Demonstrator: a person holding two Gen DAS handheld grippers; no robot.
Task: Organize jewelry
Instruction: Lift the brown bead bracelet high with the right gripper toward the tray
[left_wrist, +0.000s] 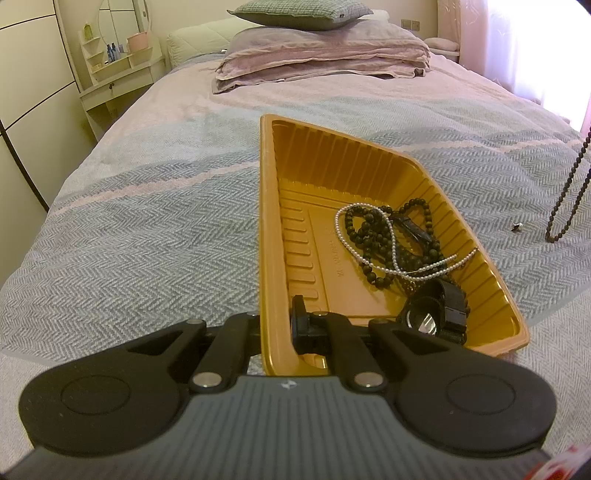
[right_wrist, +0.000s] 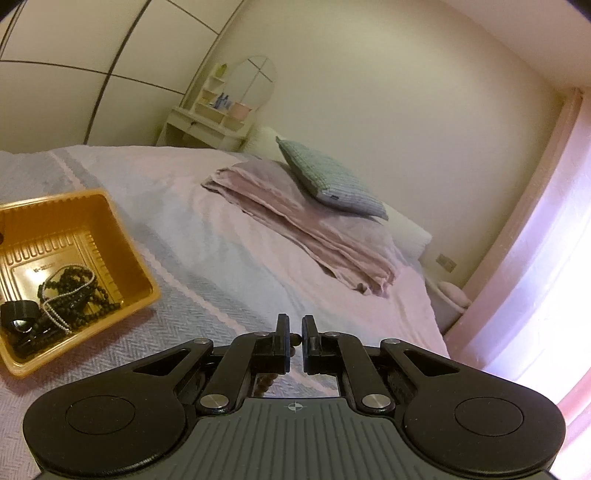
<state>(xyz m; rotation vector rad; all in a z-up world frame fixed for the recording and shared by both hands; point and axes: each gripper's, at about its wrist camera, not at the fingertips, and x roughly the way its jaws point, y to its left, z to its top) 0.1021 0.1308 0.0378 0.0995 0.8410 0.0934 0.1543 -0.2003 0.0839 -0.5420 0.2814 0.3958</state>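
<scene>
1. Nearest the left wrist camera, our left gripper (left_wrist: 275, 325) had its jaws clamped on the near left wall of the gold tray (left_wrist: 266, 206), one finger outside and one inside the rim. We judged this the right way to steady the light plastic tray on the bed (left_wrist: 147, 229).
2. Inside the tray lay a tangle of black beads (left_wrist: 373, 229), a pearl strand (left_wrist: 397, 258) draped over them, and a black watch (left_wrist: 436, 314) at the near end.
3. At the right edge of that view a brown bead string (left_wrist: 570, 184) hung free above the bedspread, its low loop just clear of the cloth, with a small silver piece (left_wrist: 516, 226) lying on the bed beside it.
4. Closest in the right wrist view, our right gripper (right_wrist: 294, 332) had its jaws nearly together, pinching a brown bead; more beads showed below, between the fingers.
5. From there the tray sat well off to the left, low in the frame, so we judged the step to be carrying the string over it.
6. To do it well, we would lift the loop clear of the rim, lower it so the beads pooled, then release, since a swinging tail could spill over the wall.
</scene>
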